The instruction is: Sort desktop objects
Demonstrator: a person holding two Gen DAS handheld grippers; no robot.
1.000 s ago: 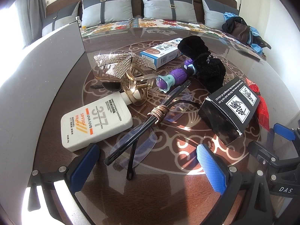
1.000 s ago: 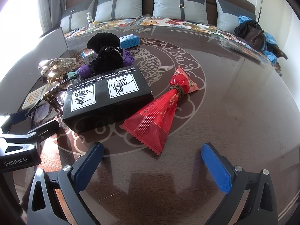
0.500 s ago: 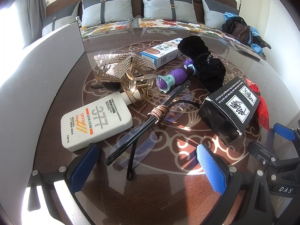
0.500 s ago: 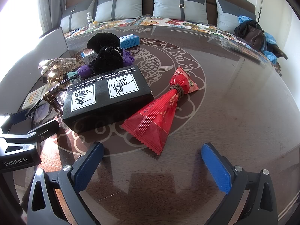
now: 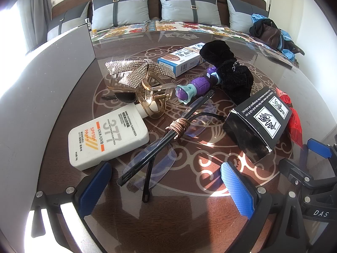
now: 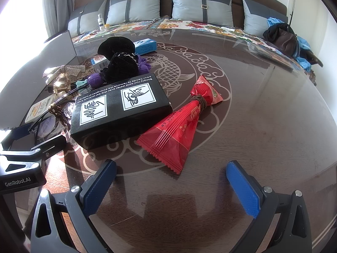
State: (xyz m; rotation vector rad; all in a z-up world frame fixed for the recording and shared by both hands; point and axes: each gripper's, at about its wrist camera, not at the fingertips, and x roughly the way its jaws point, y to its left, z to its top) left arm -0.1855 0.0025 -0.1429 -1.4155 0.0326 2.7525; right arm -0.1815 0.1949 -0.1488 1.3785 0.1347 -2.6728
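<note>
Blue-padded left claw point(image 5: 166, 187) spread near glasses point(image 5: 162, 147), right claw point(image 6: 170, 185) spread near red packet point(image 6: 179, 122), both empty

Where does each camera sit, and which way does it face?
Left wrist: on the left gripper, low over the table, facing glasses and sunscreen; right gripper at right edge.
Right wrist: on the right gripper, facing the red packet; left gripper at left edge.
Shared: black box.

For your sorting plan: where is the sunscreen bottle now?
In the left wrist view, the sunscreen bottle lies flat at left, beside the glasses, just beyond the left gripper.
</note>
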